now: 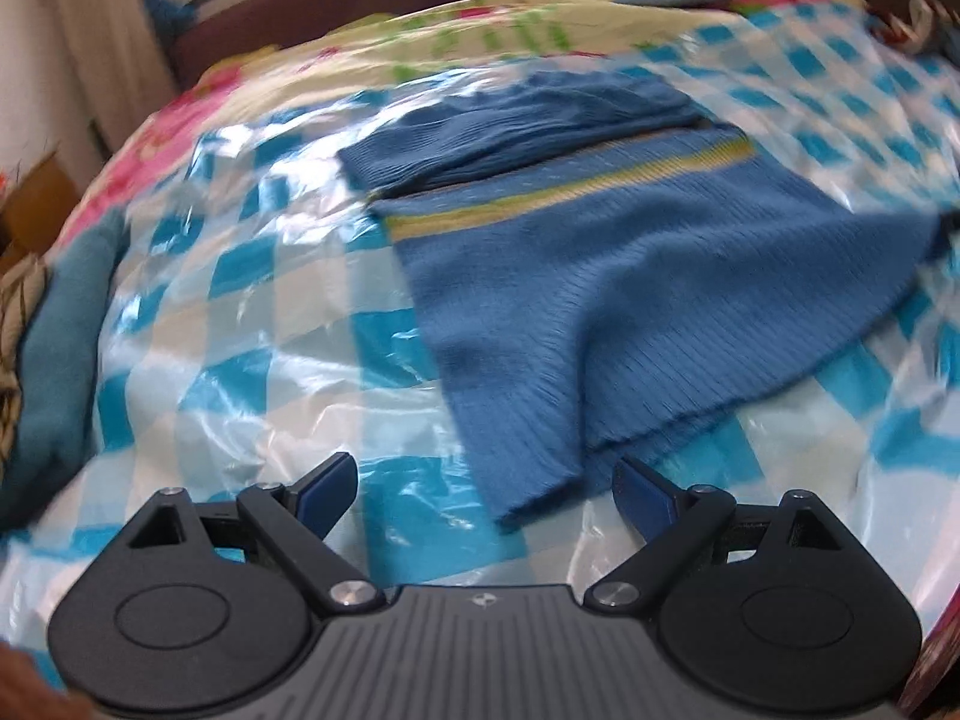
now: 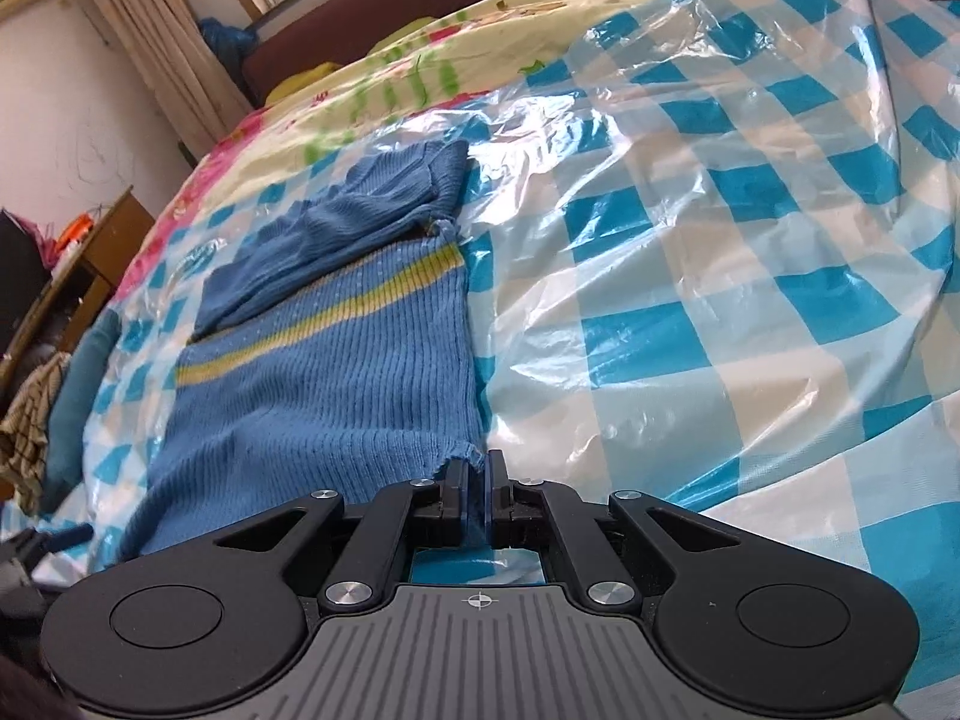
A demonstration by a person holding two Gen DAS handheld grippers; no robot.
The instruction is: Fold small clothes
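- I see the blue knit sweater (image 2: pixel 312 372) lying spread on the blue-and-white checked plastic sheet (image 2: pixel 690 300) that covers the bed, its ribbed body running away from my right tool toward the far side.
- My right gripper (image 2: pixel 478 480) has its jaws drawn together on the sweater's near hem corner; a strip of blue knit shows pinched between the two blue pads (image 2: pixel 459 489).
- From the right wrist view, the rest of the sweater stretches ahead and to the left of that gripper, with the yellow-green stripe (image 2: pixel 336 312) crossing it farther out and a folded sleeve part (image 2: pixel 336 222) lying on top beyond the stripe.
- My left gripper (image 1: pixel 483 495) stands with its jaws wide apart and nothing between them.
- In the left wrist view, the sweater (image 1: pixel 630 276) lies ahead and slightly right; its near hem edge sits between and just beyond the two fingertips, close to the right-hand fingertip (image 1: pixel 645 495), but I cannot tell whether it touches.
- This view is blurred, so finer detail at the hem is lost to me.
- A floral bedspread (image 1: pixel 372 42) shows past the sheet's far edge.
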